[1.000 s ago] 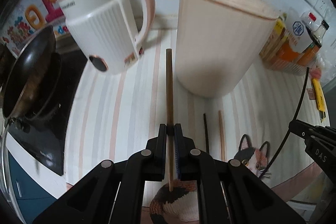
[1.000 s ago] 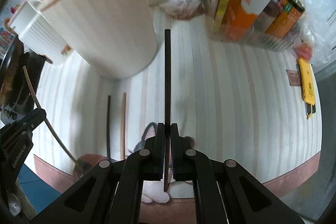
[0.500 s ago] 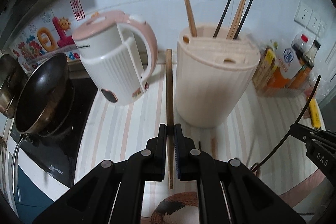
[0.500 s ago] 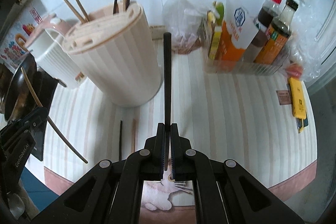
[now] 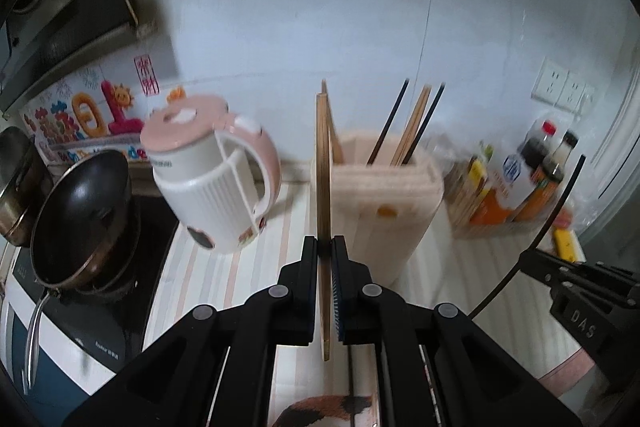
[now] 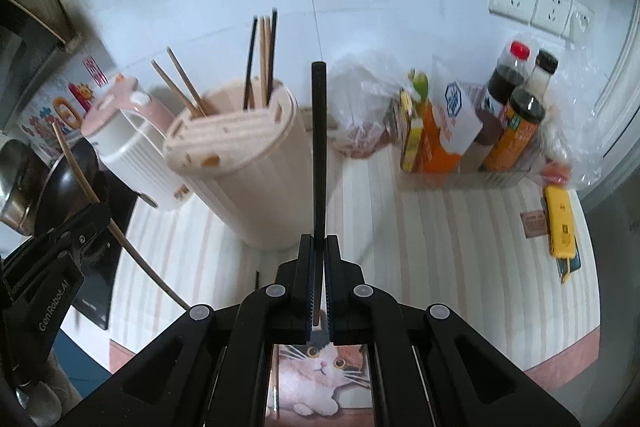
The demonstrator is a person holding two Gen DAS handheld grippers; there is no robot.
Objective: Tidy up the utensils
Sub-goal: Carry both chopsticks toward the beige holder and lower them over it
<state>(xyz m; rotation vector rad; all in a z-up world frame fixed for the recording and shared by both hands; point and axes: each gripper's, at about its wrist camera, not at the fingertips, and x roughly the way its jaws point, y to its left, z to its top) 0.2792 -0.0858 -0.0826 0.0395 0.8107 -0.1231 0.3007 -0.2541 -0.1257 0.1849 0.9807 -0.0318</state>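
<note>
My left gripper (image 5: pixel 325 247) is shut on a wooden chopstick (image 5: pixel 322 167) that points up and forward, raised above the counter in front of the cream utensil holder (image 5: pixel 396 211). My right gripper (image 6: pixel 319 245) is shut on a black chopstick (image 6: pixel 319 147), held to the right of the holder (image 6: pixel 248 179). Several wooden and black chopsticks (image 6: pixel 262 59) stand in the holder's slots. The right gripper (image 5: pixel 576 279) with its black chopstick shows at the right of the left wrist view; the left gripper (image 6: pixel 60 239) shows at the left of the right wrist view.
A pink-and-white kettle (image 5: pixel 212 179) stands left of the holder, with a dark pan (image 5: pixel 80 211) on the stove beyond it. A tray of sauce bottles (image 6: pixel 492 131) and a plastic bag (image 6: pixel 360 107) stand at the back right. A yellow phone (image 6: pixel 560 223) lies at the right.
Both grippers have risen well above the counter with their chopsticks and tilted up, so the holder's top and the wall show. The loose chopsticks on the mat have dropped from the left view.
</note>
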